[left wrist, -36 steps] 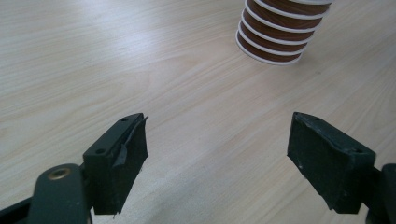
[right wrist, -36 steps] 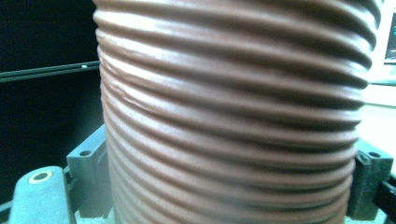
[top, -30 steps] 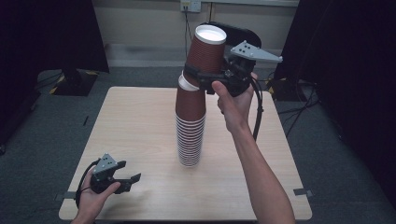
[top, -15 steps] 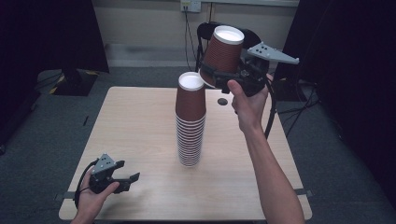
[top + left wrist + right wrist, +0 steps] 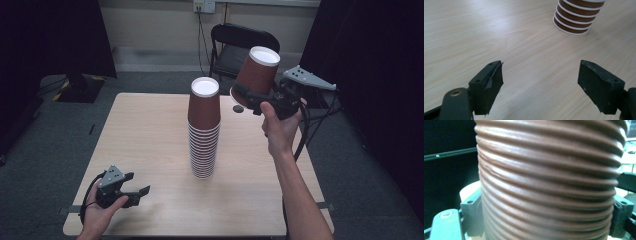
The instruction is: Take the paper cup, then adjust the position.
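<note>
Two grippers are in use, one per hand. At the left, the left gripper (image 5: pixel 134 192) rests low at the near left corner of the pale wood-grain surface (image 5: pixel 145 135), its jaws spread wide with nothing between them; in the left gripper view the left gripper (image 5: pixel 540 85) looks along the bare wood toward the foot of the stack.

One tall stack of brown ribbed paper cups (image 5: pixel 204 131) with white rims stands upside down near the middle of the surface, its white bottom facing up. The exact count of cups in it cannot be told, though well over ten rims show.

One single brown ribbed paper cup (image 5: pixel 256 74) is held in the air to the right of the stack, apart from it, higher than its top and tilted. The right gripper (image 5: pixel 252 100) has its jaws clamped on that cup's lower wall; in the right gripper view the cup (image 5: pixel 549 182) sits between the right gripper's (image 5: pixel 546 220) jaws.

One black folding chair (image 5: pixel 235 47) stands behind the surface on grey carpet (image 5: pixel 50 150), before a light wall with dark curtains (image 5: pixel 55 35) on both sides.
</note>
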Tool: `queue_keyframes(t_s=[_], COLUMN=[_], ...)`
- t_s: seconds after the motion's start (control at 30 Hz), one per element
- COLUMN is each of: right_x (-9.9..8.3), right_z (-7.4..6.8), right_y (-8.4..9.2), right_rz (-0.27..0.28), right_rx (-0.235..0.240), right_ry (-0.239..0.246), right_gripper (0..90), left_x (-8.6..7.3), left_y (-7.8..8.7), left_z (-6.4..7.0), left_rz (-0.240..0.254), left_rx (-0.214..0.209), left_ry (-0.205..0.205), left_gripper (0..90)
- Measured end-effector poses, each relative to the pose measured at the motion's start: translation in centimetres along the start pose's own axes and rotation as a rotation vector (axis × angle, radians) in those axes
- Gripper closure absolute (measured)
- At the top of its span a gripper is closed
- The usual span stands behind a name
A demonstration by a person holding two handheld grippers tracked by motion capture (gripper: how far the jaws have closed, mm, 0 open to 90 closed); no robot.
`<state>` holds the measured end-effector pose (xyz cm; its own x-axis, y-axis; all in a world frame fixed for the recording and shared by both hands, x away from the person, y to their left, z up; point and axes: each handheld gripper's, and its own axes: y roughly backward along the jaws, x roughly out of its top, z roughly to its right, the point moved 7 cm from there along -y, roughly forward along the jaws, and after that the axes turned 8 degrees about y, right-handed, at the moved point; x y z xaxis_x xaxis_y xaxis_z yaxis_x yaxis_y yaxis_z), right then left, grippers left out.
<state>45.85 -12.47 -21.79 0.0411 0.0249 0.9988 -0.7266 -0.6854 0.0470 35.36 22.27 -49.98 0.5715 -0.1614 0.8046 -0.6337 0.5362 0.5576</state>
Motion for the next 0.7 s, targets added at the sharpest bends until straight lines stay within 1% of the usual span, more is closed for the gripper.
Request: queue_keyframes(t_s=[0.03, 0.1, 0.27, 0.57, 0.6, 0.7], right_x=[-0.3, -1.2, -2.3, -4.9, -5.2, -6.0], right_z=[0.1, 0.2, 0.6, 0.7, 0.7, 0.9], right_y=[0.1, 0.3, 1.0, 1.5, 1.6, 1.8], right_rz=[-0.007, -0.027, -0.036, -0.074, -0.08, -0.091], right_rx=[-0.003, -0.005, -0.014, -0.009, -0.009, -0.013], right_ry=[-0.003, -0.009, -0.02, -0.048, -0.053, -0.057], right_gripper=[13.4, 13.4, 13.3, 13.3, 13.4, 13.4], left_x=[-0.1, 0.0, 0.1, 0.0, 0.1, 0.1], left_y=[-0.1, 0.0, 0.0, 0.0, 0.1, 0.0], left_z=[0.1, 0.1, 0.2, 0.1, 0.1, 0.2], left_rz=[-0.004, -0.003, 0.004, 0.007, 0.009, 0.013], left_rx=[0.0, 0.001, -0.001, 0.007, 0.011, 0.009], left_ry=[0.008, 0.004, 0.002, 0.0, -0.006, -0.009], left_gripper=[19.9, 20.0, 19.9, 19.9, 19.9, 19.9])
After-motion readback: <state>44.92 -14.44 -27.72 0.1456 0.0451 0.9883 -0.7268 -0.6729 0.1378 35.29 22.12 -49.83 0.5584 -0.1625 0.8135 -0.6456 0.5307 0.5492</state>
